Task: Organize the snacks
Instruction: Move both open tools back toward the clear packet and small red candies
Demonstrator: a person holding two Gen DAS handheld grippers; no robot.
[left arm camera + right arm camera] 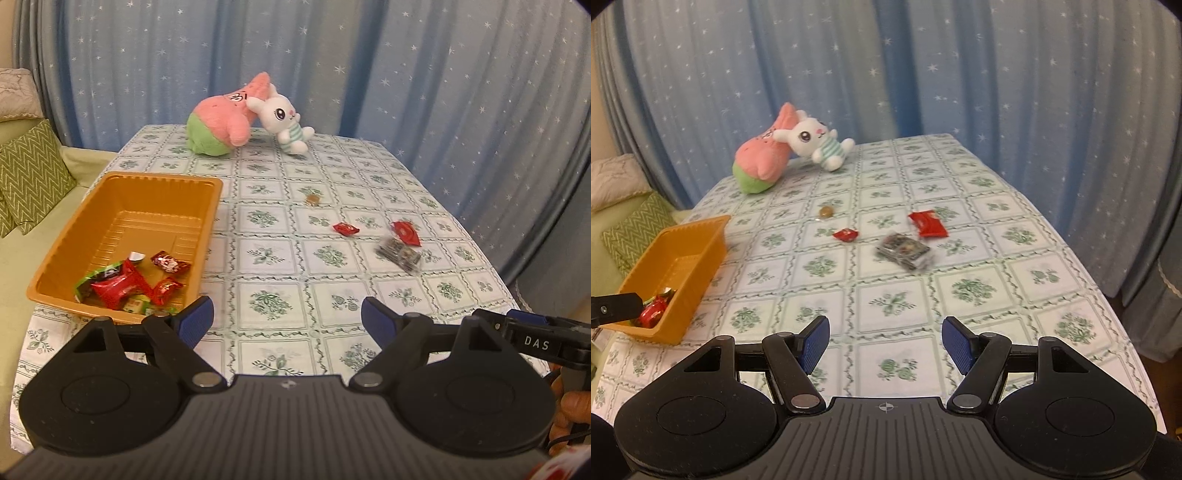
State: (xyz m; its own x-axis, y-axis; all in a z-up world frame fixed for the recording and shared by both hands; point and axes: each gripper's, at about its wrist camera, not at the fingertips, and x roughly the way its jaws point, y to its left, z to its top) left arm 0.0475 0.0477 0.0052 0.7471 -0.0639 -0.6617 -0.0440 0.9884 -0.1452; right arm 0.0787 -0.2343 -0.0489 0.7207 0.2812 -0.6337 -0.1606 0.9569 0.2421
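An orange tray (122, 192) stands at the table's left edge and holds several red and green wrapped snacks (122, 284). My left gripper (286, 319) hovers open just right of the tray's near corner, with nothing between its fingers. Loose on the cloth lie a small red candy (345, 229), a red packet (406, 232), a dark clear packet (399, 254) and a brown candy (313, 199). My right gripper (885, 345) is open and empty above the near cloth, short of the dark packet (903, 251), the red packet (928, 224) and the red candy (846, 234). The tray (683, 236) is to its left.
A pink-green plush (221, 118) and a white rabbit plush (284, 118) lie at the table's far end before a blue star curtain (406, 74). A green sofa with a zigzag cushion (29, 177) is on the left. The table (1071, 280) drops off at right.
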